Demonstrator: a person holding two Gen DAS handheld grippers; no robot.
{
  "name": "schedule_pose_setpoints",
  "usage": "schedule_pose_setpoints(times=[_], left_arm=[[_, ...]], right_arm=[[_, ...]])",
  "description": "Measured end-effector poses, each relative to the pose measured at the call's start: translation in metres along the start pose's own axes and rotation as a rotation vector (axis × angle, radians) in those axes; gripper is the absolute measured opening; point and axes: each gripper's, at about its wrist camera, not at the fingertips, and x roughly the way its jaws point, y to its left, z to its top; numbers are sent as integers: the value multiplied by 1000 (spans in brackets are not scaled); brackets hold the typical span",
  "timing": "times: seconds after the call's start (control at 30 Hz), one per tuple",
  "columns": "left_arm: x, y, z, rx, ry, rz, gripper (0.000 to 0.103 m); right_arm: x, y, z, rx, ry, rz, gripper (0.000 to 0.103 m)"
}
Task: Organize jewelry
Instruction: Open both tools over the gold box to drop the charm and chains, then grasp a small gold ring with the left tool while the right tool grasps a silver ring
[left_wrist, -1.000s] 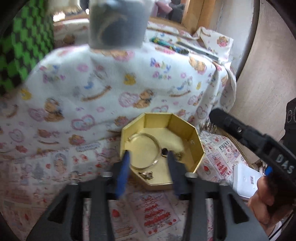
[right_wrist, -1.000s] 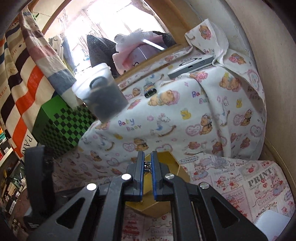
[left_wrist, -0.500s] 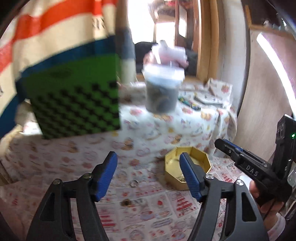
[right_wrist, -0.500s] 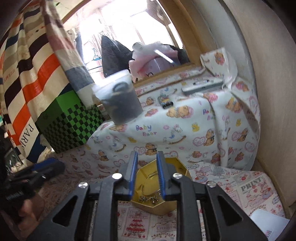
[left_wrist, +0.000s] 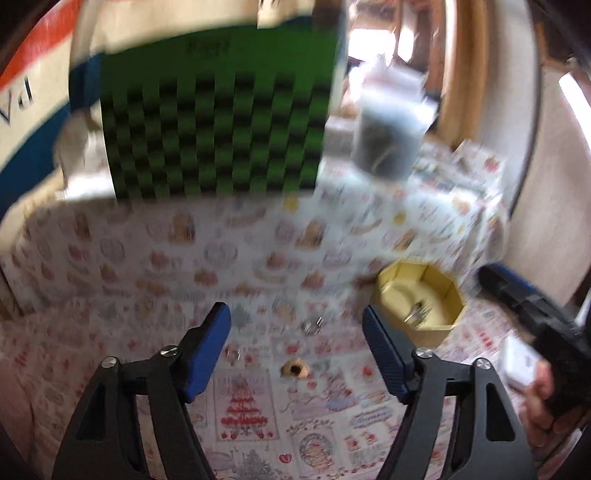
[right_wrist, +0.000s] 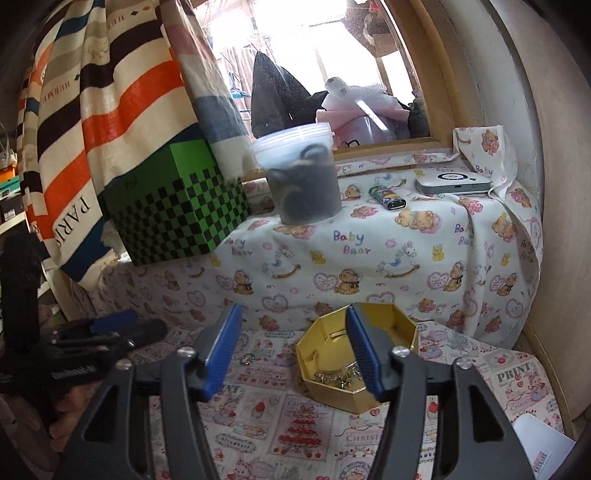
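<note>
Left wrist view: left hand-held gripper (left_wrist: 295, 350) open and empty, loose ring (left_wrist: 294, 369) between its jaws at lower centre, gold box (left_wrist: 419, 301) at right. Right wrist view: right hand-held gripper (right_wrist: 291, 354), jaws just opened, empty, before the box holding deposited jewelry (right_wrist: 338, 376). Judged step: collecting the remaining loose pieces; next calls for closing on the ring.

— What's in the open gold octagonal cardboard box (right_wrist: 384, 395), lower centre of the right wrist view?
— A thin bangle and a silvery chain heap (right_wrist: 334, 378) by its near wall.
— Outside it?
— Left wrist view, centre: small silver ring (left_wrist: 312, 326), brown ring (left_wrist: 295, 369), both blurred.
</note>
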Motion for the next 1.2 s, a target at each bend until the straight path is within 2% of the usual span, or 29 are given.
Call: schedule_pose_setpoints(times=[0.03, 0.13, 0.27, 0.3, 0.47, 0.77, 0.83, 0.9, 1.0, 1.13, 1.2], left_arm=[[11, 1, -3, -2, 42, 8, 65], [34, 5, -11, -24, 128, -39, 54], [57, 9, -22, -47, 214, -69, 34], [60, 10, -24, -55, 230, -84, 29], [67, 6, -26, -41, 232, -79, 17], [89, -3, -34, -23, 258, -53, 14], [89, -5, -35, -15, 258, -56, 9], [86, -7, -35, -17, 252, -45, 9], [71, -1, -31, -32, 220, -35, 9], [32, 21, -18, -78, 131, -57, 9], [14, 32, -11, -84, 83, -37, 9]], right_arm=[[2, 1, -1, -3, 11, -3, 57], [6, 0, -2, -4, 31, -22, 62], [10, -1, -4, -6, 49, -48, 65], [11, -1, -5, -3, 52, -53, 65], [18, -1, -9, -20, 77, -91, 70], [23, -5, -11, -11, 108, -97, 70], [24, -6, -11, -5, 112, -98, 70], [25, -7, -12, -3, 117, -100, 70], [26, -8, -13, -2, 126, -101, 70], [28, -6, -14, 22, 160, -54, 70], [26, 1, -14, 6, 157, -37, 70]])
